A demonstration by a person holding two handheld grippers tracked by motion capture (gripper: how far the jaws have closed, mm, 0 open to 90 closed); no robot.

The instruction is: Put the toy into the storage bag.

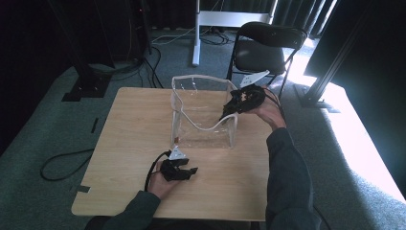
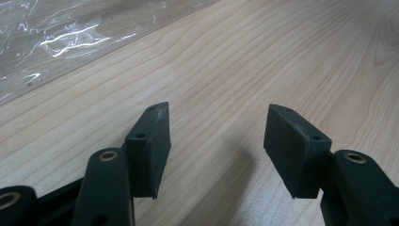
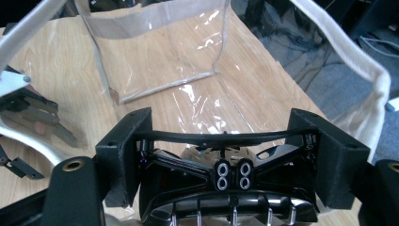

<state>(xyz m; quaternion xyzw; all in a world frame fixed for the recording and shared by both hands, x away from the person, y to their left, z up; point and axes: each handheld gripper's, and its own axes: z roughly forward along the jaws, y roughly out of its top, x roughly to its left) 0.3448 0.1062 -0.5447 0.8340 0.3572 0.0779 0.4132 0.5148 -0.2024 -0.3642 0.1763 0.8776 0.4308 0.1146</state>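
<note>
The right gripper (image 3: 221, 155) had its jaws clamped on the sides of a black glossy object (image 3: 221, 188), held at the open mouth of the clear plastic bag (image 1: 203, 120). In the right gripper view the bag's white-trimmed rim (image 3: 348, 47) curved round the load, its transparent walls standing on the surface (image 1: 124, 143) beyond; the high view could not resolve the object. The bag stood upright near the surface's far edge, nothing discernible inside it. The left gripper (image 1: 178, 169), jaws spread apart and empty, rested near the near edge, just short of the bag. A black chair (image 1: 265, 45) stood beyond the surface's far right corner.
</note>
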